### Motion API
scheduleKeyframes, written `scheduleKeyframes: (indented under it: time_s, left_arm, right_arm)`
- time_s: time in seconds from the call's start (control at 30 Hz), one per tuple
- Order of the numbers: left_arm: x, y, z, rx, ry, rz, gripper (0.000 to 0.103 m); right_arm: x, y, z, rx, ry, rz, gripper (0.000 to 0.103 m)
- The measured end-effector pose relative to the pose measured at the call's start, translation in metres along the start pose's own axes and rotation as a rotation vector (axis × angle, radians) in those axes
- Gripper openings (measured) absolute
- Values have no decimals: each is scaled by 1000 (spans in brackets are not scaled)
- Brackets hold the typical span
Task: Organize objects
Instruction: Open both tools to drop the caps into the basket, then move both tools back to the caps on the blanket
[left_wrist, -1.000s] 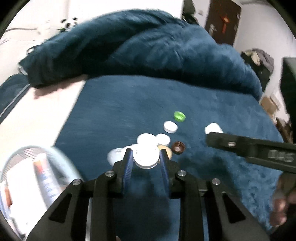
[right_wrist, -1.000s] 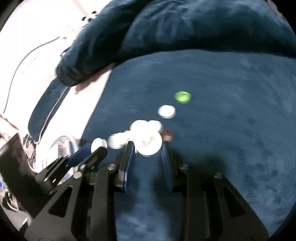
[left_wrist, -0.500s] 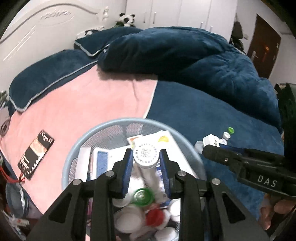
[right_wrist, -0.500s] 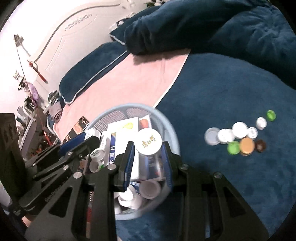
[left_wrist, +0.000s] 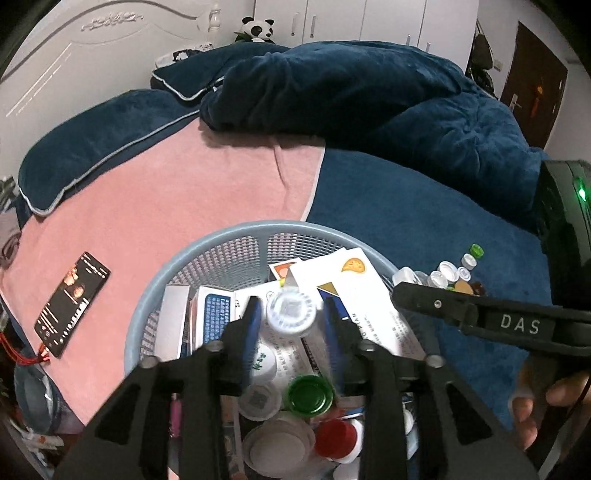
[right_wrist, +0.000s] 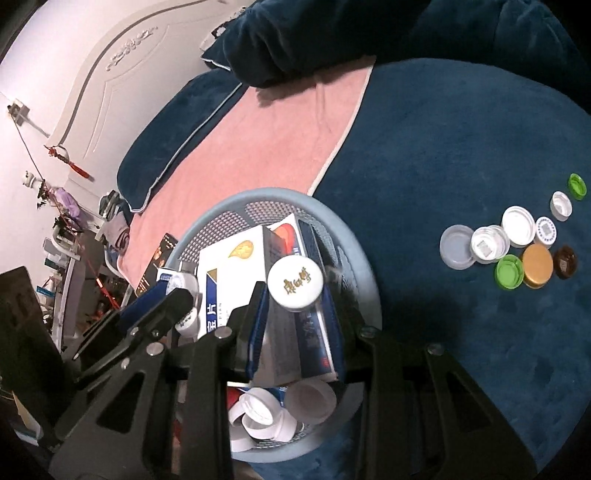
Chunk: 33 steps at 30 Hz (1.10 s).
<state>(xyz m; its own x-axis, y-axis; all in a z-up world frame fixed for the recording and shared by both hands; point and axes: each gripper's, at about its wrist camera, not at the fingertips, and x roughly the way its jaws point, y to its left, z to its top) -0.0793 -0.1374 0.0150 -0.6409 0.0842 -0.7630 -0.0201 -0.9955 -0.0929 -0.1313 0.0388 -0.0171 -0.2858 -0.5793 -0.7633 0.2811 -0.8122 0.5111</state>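
A light-blue mesh basket (left_wrist: 236, 236) (right_wrist: 343, 229) on the bed holds boxes, caps and bottles. My left gripper (left_wrist: 291, 314) is over it with its jaws spread; a blurred white cap (left_wrist: 291, 312) sits loose between them, not touching either. My right gripper (right_wrist: 293, 291) is shut on a white cap with gold lettering (right_wrist: 294, 282) above the basket. Several loose caps (right_wrist: 517, 236) (left_wrist: 458, 271) lie on the dark-blue blanket to the right.
A black phone (left_wrist: 72, 299) lies on the pink sheet left of the basket. Rumpled blue duvet (left_wrist: 369, 96) and pillows fill the back. The right gripper's arm (left_wrist: 491, 323) crosses the left view at right. Clutter sits beside the bed at left (right_wrist: 62, 229).
Both grippers carried their caps from the blanket to over the basket. The left jaws have now widened and its white cap is loose between them.
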Motion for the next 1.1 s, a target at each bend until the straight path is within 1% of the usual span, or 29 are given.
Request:
scheduleKeyframes:
  time_s: [0.07,0.1,0.13,0.17,0.2,0.23,0.27,0.4,0.53,0.7,0.9,1.07,1.1]
  left_arm:
    - [-2,-1,0,-1,-15,3,62]
    - [-3,-1,1,-2,-19,5,70]
    - [-3,-2,2,-1,-23,13,75]
    - [-4,-3,2,1,-26,22,83]
    - [-4,-4,3,4,-32,34,87]
    - [-5,-6,3,9,-34,46,89]
    - [-5,-8,3,13,-34,54,92]
    - [-7,-17,3,35,-44,64,97]
    - [-9,-27,4,57,-47,61,98]
    - [-8,-44,4,80,-42,48,99]
    - [-2,-69,8,91,-34,26,99]
    - [2,-94,14,104,-38,-3,99]
    - [4,-102,16,104,-37,-11,99]
  right_arm:
    - [0,-2,1,3,4,-2,32]
    - [-1,-3,1,4,1,-10,37]
    - [-2,-4,1,7,-2,-15,44]
    - [-3,-6,1,12,-5,-16,65]
    - [-5,-8,0,21,-15,-17,85]
    - [-6,-8,0,24,-21,-20,92]
    - [-9,-9,0,23,-31,-25,96]
    - [-18,-5,-2,-4,-58,-61,98]
    - [-26,-8,-4,-4,-77,-74,99]
    - [-38,-21,-5,9,-103,-107,99]
    - [-58,-48,-4,32,-133,-157,99]
    - [-81,-81,-2,54,-173,-237,99]
    - [-88,-94,-1,70,-186,-260,99]
